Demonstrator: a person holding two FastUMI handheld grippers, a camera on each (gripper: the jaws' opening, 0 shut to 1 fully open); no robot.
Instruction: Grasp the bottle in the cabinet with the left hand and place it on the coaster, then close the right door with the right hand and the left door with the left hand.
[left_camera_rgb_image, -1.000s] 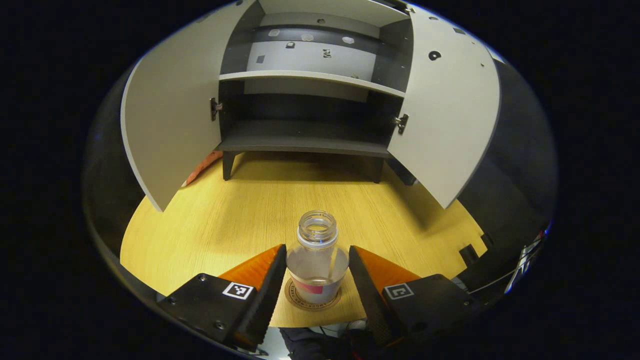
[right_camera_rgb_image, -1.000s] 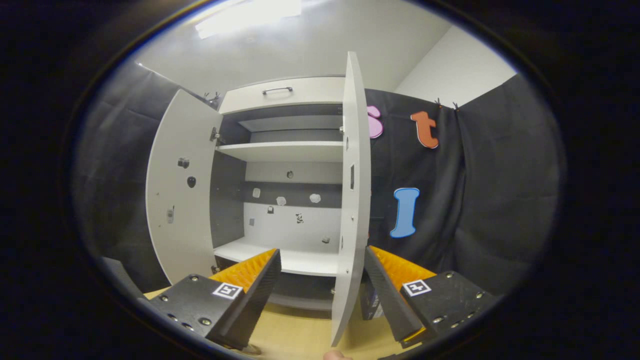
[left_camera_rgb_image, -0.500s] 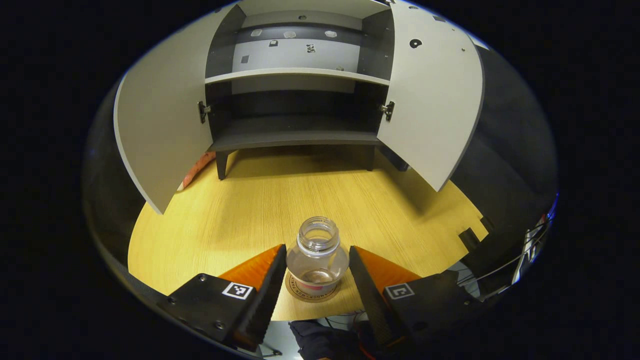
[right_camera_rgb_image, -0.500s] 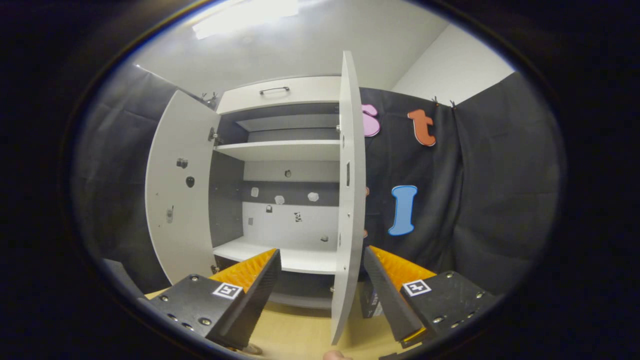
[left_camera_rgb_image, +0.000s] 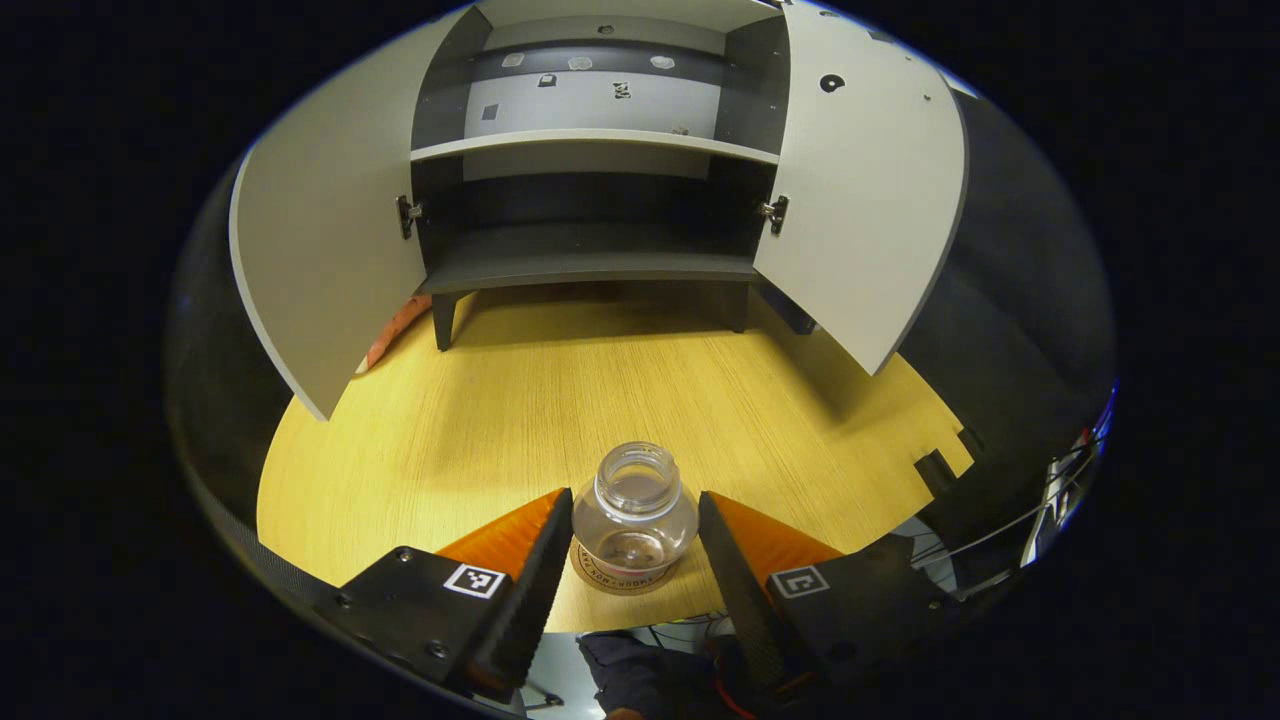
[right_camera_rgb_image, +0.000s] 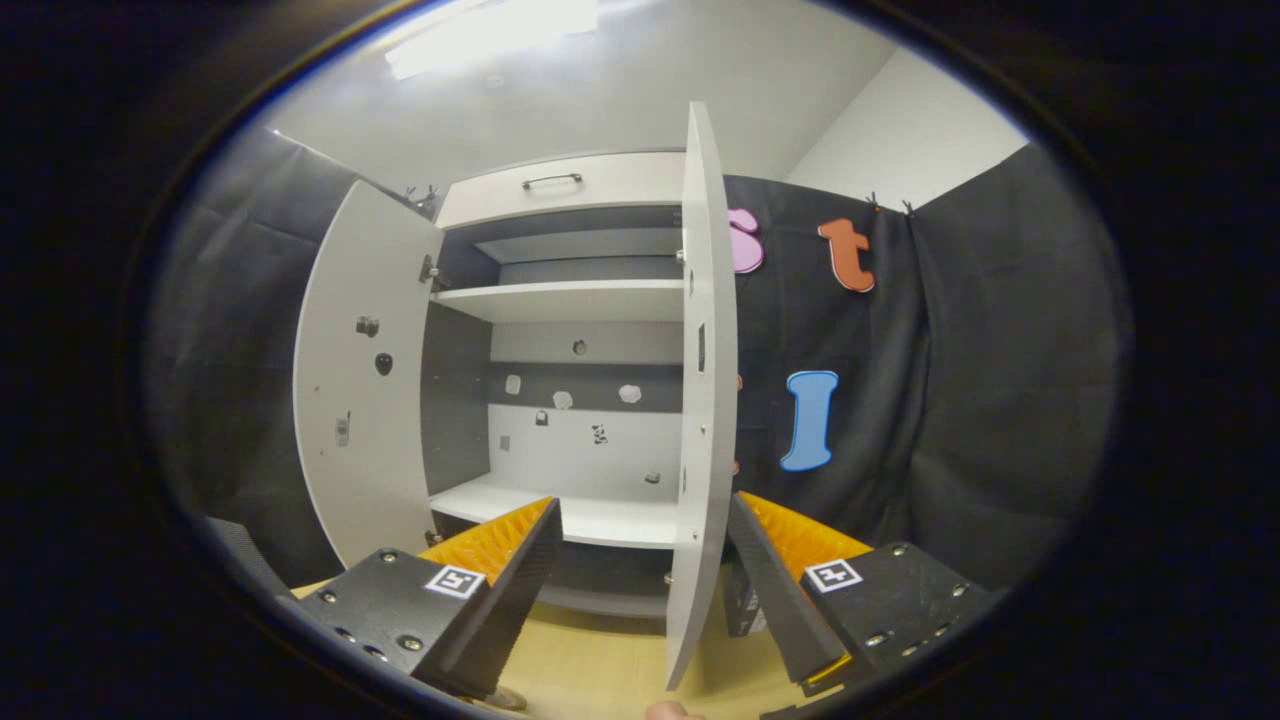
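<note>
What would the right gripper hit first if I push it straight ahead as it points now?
Most likely the right door: its front edge stands edge-on between the open fingers of the right gripper. How far ahead it is, the picture doesn't settle.

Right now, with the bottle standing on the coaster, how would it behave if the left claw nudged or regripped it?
The bottle looks clear, uncapped and nearly empty, so probably light and easy to shove off the coaster. Its narrow neck over a rounded body suggests it could tip if pushed high. The smooth wall may slip between the left claw fingers, now open beside it.
</note>
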